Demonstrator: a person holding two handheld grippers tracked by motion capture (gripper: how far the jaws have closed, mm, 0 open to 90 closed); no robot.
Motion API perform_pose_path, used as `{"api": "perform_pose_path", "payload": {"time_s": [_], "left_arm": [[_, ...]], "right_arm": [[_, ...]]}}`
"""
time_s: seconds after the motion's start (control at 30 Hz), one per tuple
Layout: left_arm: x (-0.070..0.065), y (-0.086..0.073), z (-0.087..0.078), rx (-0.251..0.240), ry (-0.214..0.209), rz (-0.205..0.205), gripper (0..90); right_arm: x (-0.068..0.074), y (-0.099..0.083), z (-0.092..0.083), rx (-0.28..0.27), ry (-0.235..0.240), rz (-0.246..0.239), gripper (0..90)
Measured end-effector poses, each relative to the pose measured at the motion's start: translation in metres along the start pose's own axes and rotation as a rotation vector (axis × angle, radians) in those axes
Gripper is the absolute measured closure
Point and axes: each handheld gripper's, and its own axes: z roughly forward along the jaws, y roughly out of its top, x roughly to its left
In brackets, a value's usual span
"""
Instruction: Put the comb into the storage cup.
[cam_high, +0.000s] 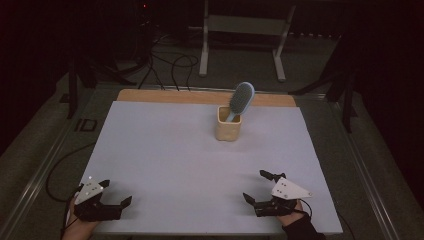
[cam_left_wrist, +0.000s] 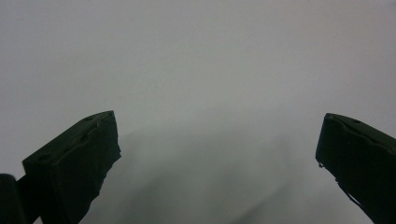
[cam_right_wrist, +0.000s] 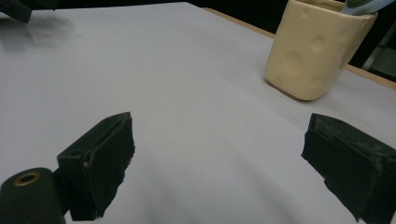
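Two grippers rest at the near edge of the counter (cam_high: 165, 150) in the high view, both with jaws spread wide and nothing between them. The left gripper (cam_high: 119, 192) sits at the near left corner, the right gripper (cam_high: 254, 186) at the near right. Well apart from both, toward the far middle of the white sheet, stands a cream cup (cam_high: 228, 124) with a hairbrush (cam_high: 240, 99) leaning in it, handle down, oval head up and tilted to the right. Judging from this layout, either the work has not begun or the brush has been dropped in and the hands have pulled back; the pictures alone cannot settle which. The sheet looks matte and smooth, and a strip of bare wood shows along its far edge.

Through the left gripper view, the left gripper (cam_left_wrist: 217, 140) points down at plain white surface, its black jaws far apart and empty. Their inner faces look rough and slightly chipped.

From the right gripper view, the right gripper (cam_right_wrist: 219, 149) is likewise wide and empty, aimed across the sheet. The cup (cam_right_wrist: 313, 53) sits ahead and to the right, glossy, squarish with rounded corners and dotted with shallow round dimples like cheese. A sliver of the pale blue brush (cam_right_wrist: 366, 5) peeks over its rim.
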Motion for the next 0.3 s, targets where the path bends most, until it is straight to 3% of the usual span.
{"api": "perform_pose_path", "payload": {"time_s": [0.3], "left_arm": [[-0.0010, 0.0000, -0.0001, 0.008, -0.008, 0.008, 0.0]], "right_arm": [[0.0006, -0.0001, 0.0008, 0.004, 0.000, 0.000, 8.5]]}}
